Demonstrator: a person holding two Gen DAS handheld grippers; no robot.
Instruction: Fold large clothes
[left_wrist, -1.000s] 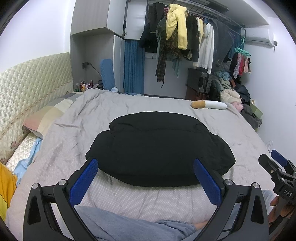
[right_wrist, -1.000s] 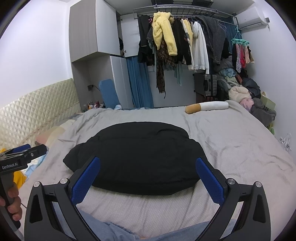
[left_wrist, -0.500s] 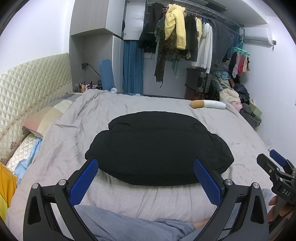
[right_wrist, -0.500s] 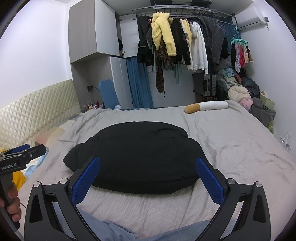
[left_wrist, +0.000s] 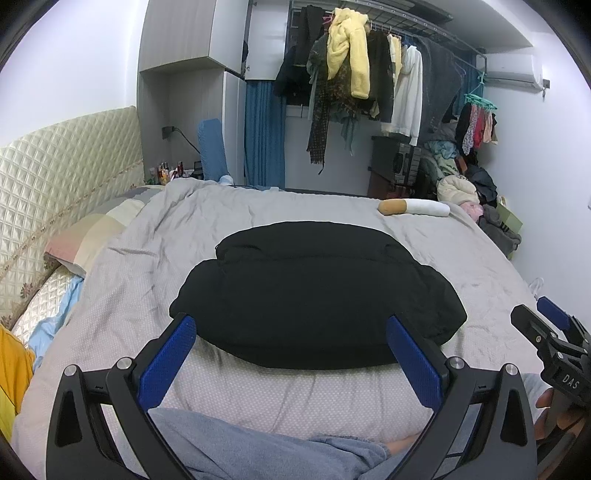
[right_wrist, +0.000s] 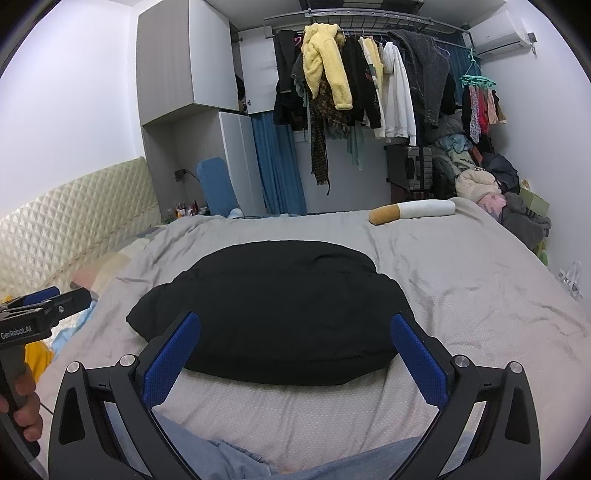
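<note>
A black garment (left_wrist: 314, 295) (right_wrist: 273, 314) lies folded into a thick bundle in the middle of the grey bed (left_wrist: 147, 280) (right_wrist: 480, 280). My left gripper (left_wrist: 290, 326) hovers open over the bundle's near edge, blue pads (left_wrist: 166, 363) wide apart, nothing between them. My right gripper (right_wrist: 295, 326) is likewise open and empty, just short of the same edge. Each gripper shows at the side of the other's view: the right one (left_wrist: 550, 343), the left one (right_wrist: 40, 312), each held by a hand.
A cigarette-shaped pillow (left_wrist: 413, 207) (right_wrist: 412, 211) lies at the bed's far edge. A pillow (left_wrist: 92, 230) and quilted headboard (left_wrist: 62, 162) are on the left. Hanging clothes (right_wrist: 354, 88) and a clothes pile (right_wrist: 495, 192) fill the far wall. Grey-blue trousers (left_wrist: 240, 450) show below.
</note>
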